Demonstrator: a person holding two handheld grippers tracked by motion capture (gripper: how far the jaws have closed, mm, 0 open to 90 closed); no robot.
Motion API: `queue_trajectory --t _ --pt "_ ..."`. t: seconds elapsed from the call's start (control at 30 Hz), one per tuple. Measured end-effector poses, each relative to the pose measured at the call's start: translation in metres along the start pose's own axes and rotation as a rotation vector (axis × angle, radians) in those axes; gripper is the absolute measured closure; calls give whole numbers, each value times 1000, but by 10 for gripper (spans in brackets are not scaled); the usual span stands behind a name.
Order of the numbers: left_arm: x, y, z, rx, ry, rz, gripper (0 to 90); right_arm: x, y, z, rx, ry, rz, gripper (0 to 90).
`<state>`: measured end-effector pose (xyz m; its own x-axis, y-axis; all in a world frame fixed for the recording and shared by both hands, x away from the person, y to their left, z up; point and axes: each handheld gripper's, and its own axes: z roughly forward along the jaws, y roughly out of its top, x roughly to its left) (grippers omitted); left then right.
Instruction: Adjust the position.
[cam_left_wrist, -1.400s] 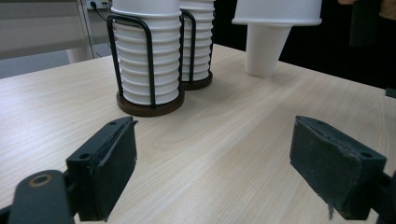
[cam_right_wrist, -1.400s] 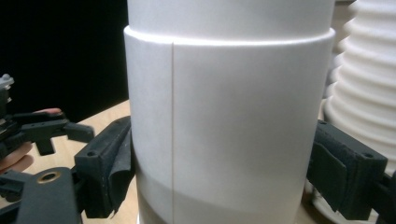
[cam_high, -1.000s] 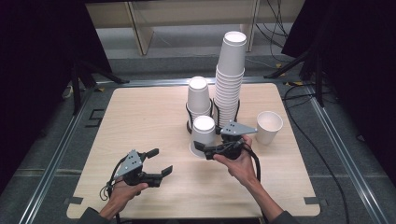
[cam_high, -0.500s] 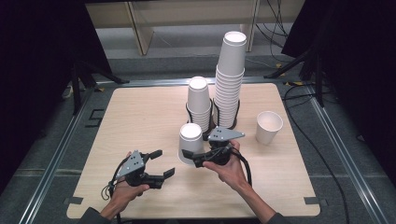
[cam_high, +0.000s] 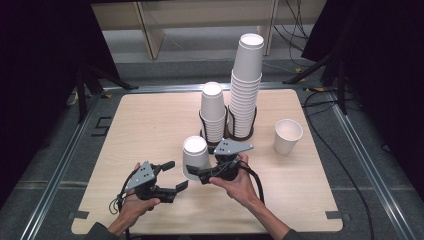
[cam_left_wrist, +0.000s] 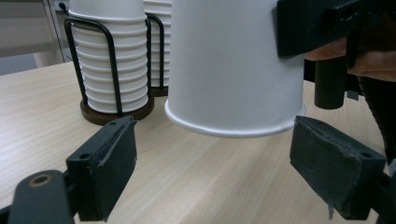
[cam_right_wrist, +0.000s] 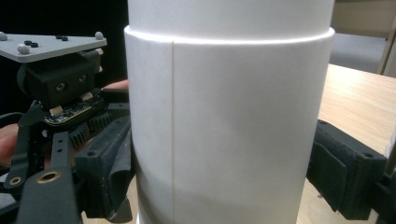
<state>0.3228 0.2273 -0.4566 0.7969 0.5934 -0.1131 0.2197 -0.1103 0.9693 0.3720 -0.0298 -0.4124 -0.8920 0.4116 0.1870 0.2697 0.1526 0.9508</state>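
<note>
1. The wooden table (cam_high: 150, 120) sat amid dark surroundings.
2. My right gripper (cam_high: 202, 173), jaws clamping the upturned paper cup(s) (cam_high: 195, 157) at centre, risked crushing it.
3. My left gripper (cam_high: 171, 176), jaws wide at seven o'clock, could knock it.

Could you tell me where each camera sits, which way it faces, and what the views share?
High view: above the person's side, facing forward and down on the pale wooden table; both forearms, left gripper, right gripper.
Left gripper view: on the left gripper, looking along open jaws toward the upside-down white paper cup and wire-caged cup stacks.
Right gripper view: on the right gripper, jaws closed on that cup.
All share the cup.
</note>
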Motion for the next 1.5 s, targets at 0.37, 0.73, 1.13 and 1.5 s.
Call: queue_trajectory --t 0.37,0.73,1.13,1.5 --pt "-2 1 1 -9 -29 -7 141 7 -2 9 9 4 -27 171" --pt "-6 1 5 -16 -29 5 28 19 -4 23 -6 27 -34 173" --pt "-8 1 4 9 -5 21 22 30 -6 32 -11 65 -13 173" --pt "-8 4 4 21 -19 68 90 28 -2 28 38 65 -33 147"
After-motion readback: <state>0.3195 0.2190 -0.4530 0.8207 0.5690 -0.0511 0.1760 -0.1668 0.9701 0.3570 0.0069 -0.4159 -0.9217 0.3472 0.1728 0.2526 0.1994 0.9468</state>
